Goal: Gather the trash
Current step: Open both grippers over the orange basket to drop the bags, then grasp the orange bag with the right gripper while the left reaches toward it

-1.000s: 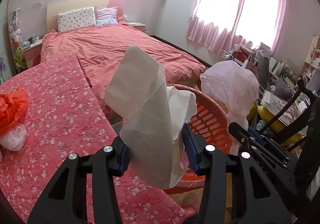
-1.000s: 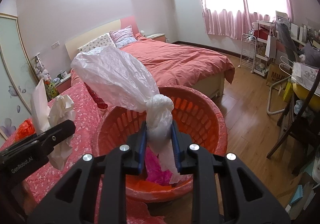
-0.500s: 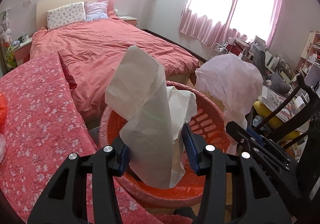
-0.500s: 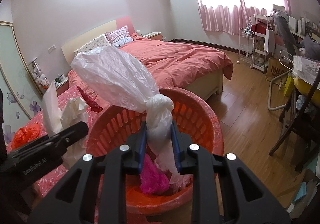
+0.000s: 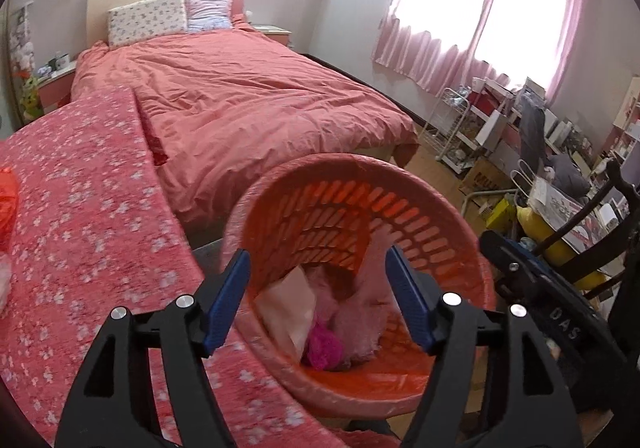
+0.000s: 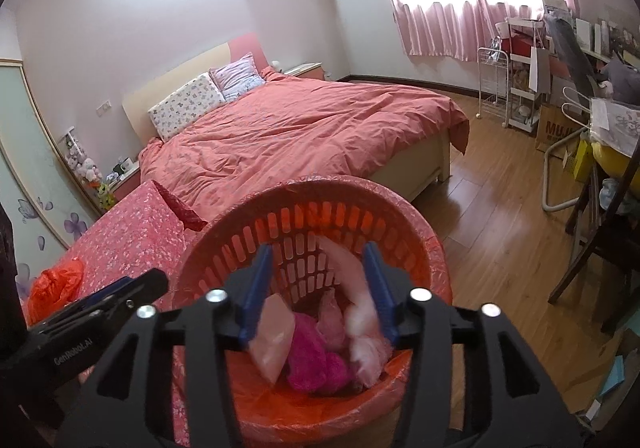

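Observation:
An orange slatted basket [image 5: 320, 216] [image 6: 304, 232] stands beside the floral-clothed table. Inside lie a pale paper piece [image 5: 288, 308] [image 6: 272, 344], a magenta wad [image 5: 324, 348] [image 6: 312, 356] and a whitish plastic bag [image 5: 360, 324] [image 6: 364, 340]. My left gripper [image 5: 318, 296] is open and empty over the basket's near rim. My right gripper [image 6: 318, 288] is open and empty above the basket. An orange plastic bag [image 6: 52, 288] [image 5: 6, 200] lies on the table to the left.
The table with the pink floral cloth [image 5: 80, 208] is on the left. A bed with a red duvet [image 6: 304, 128] lies behind. A dark chair [image 6: 600, 248], shelves and clutter [image 5: 520, 128] stand on the right, by the wooden floor [image 6: 500, 216].
Both grippers opened. The paper piece dropped from the left and the white plastic bag from the right; both now lie in the basket.

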The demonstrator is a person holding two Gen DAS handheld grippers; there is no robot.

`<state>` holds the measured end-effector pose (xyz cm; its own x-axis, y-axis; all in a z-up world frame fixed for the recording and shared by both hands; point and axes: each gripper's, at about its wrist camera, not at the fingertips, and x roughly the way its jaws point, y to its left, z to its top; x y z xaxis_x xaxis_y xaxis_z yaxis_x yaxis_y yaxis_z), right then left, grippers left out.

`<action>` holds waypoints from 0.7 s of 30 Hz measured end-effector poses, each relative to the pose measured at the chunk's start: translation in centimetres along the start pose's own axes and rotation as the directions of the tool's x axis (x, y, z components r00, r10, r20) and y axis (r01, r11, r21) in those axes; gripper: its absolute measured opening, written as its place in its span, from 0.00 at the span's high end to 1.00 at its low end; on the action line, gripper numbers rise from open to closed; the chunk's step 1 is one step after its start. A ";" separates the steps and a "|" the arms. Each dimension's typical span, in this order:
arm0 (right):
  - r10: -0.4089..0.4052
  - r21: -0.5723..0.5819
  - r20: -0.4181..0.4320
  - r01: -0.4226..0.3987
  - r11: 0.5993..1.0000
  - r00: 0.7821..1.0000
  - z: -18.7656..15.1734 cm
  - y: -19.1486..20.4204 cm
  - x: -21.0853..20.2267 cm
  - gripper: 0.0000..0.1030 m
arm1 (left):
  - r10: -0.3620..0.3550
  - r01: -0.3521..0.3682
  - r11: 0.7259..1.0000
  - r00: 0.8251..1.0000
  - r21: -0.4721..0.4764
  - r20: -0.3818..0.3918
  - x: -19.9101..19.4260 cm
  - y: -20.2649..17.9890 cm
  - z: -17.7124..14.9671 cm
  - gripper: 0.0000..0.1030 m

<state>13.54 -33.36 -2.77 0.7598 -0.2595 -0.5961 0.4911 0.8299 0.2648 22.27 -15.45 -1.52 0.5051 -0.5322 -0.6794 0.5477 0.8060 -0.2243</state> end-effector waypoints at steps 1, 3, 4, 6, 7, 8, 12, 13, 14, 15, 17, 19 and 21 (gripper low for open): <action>-0.003 -0.002 0.004 0.003 1.000 1.000 0.0 0.1 -0.1 0.45 | 0.010 -0.010 1.000 1.000 -0.005 0.002 -0.2 0.3 0.0 0.31; -0.006 -0.006 0.012 0.007 1.000 1.000 -0.1 0.2 -0.5 0.43 | 0.039 -0.039 0.999 0.999 -0.015 0.008 -0.8 1.1 -0.2 0.29; -0.006 -0.007 0.013 0.007 1.000 1.000 -0.1 0.3 -0.7 0.41 | 0.052 -0.051 0.998 0.999 -0.019 0.010 -1.1 1.5 -0.4 0.28; -0.004 -0.012 0.015 0.004 1.000 1.000 -0.2 0.8 -0.9 0.40 | 0.074 -0.074 0.997 0.997 -0.025 0.014 -1.7 2.3 -0.7 0.28; -0.002 -0.017 0.015 0.002 1.000 1.000 -0.3 1.2 -1.1 0.39 | 0.087 -0.086 0.996 0.996 -0.025 0.017 -2.2 2.7 -0.9 0.28; 0.000 -0.023 0.016 0.000 1.000 1.000 -0.3 1.5 -1.2 0.39 | 0.099 -0.098 0.995 0.995 -0.023 0.021 -2.5 3.1 -1.0 0.27; 0.019 -0.065 0.013 -0.018 0.998 1.000 -0.6 3.7 -1.7 0.38 | 0.157 -0.156 0.987 0.986 -0.038 0.048 -4.7 5.7 -1.6 0.24; 0.027 -0.079 0.012 -0.026 0.997 1.000 -0.7 4.4 -1.9 0.38 | 0.170 -0.168 0.985 0.984 -0.045 0.056 -5.2 6.3 -1.7 0.24; 0.036 -0.094 0.010 -0.035 0.995 0.999 -0.8 5.3 -2.0 0.38 | 0.181 -0.178 0.983 0.981 -0.052 0.062 -5.8 7.0 -1.8 0.24; 0.044 -0.104 0.007 -0.043 0.994 0.999 -0.9 6.0 -2.0 0.38 | 0.199 -0.195 0.979 0.977 -0.063 0.071 -6.6 7.8 -2.1 0.24; 0.072 -0.137 -0.002 -0.072 0.988 0.997 -1.3 8.1 -2.2 0.38 | 0.222 -0.216 0.973 0.972 -0.079 0.081 -7.6 9.0 -2.4 0.23; 0.098 -0.170 -0.013 -0.099 0.980 0.995 -1.7 10.1 -2.3 0.38 | 0.252 -0.242 0.964 0.964 -0.111 0.090 -9.0 10.7 -3.0 0.23; 0.126 -0.201 -0.027 -0.129 0.971 0.992 -2.3 12.2 -2.4 0.38 | 0.280 -0.266 0.954 0.955 -0.140 0.093 -10.1 12.3 -3.5 0.23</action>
<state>16.74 -21.43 0.15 0.8039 -0.1396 -0.5781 0.2934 0.9386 0.1814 21.59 0.78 0.16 0.6979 -0.3067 -0.6472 0.2945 0.9466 -0.1311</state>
